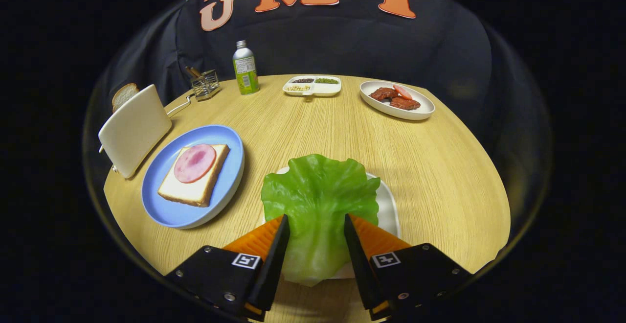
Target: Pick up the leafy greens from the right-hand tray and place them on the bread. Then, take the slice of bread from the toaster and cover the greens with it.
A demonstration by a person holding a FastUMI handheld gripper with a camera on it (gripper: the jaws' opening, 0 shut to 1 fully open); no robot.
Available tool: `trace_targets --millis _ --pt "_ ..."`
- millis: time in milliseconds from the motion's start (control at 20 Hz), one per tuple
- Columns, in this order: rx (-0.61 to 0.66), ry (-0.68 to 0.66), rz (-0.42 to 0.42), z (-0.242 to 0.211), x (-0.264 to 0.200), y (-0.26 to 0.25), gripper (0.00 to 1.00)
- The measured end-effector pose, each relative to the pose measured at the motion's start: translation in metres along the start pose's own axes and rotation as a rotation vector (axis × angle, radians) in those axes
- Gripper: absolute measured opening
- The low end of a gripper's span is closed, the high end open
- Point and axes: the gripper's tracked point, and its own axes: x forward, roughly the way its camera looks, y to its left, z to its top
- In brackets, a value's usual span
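No label is legible on the bottle (245, 70) beyond the lettuce leaf (318, 200). The gripper (316, 225) straddles that leaf, fingers parted, contact unclear.

A green lettuce leaf (318, 200) lies flat on the near white tray (389, 205); left, ham-topped bread (195, 176); far left, a slice (124, 95) upright in the toaster (134, 129).

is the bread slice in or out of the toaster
In: the bread slice sticks up from the toaster. The gripper is open around the lettuce leaf.
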Motion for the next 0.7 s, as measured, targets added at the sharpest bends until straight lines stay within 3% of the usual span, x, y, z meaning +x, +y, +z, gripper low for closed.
trace_targets --millis 550,700 --pt "0.044 -0.015 -0.039 0.006 -0.012 -0.005 0.04" --pt "0.001 -0.030 -0.049 0.013 -0.020 -0.004 0.04"
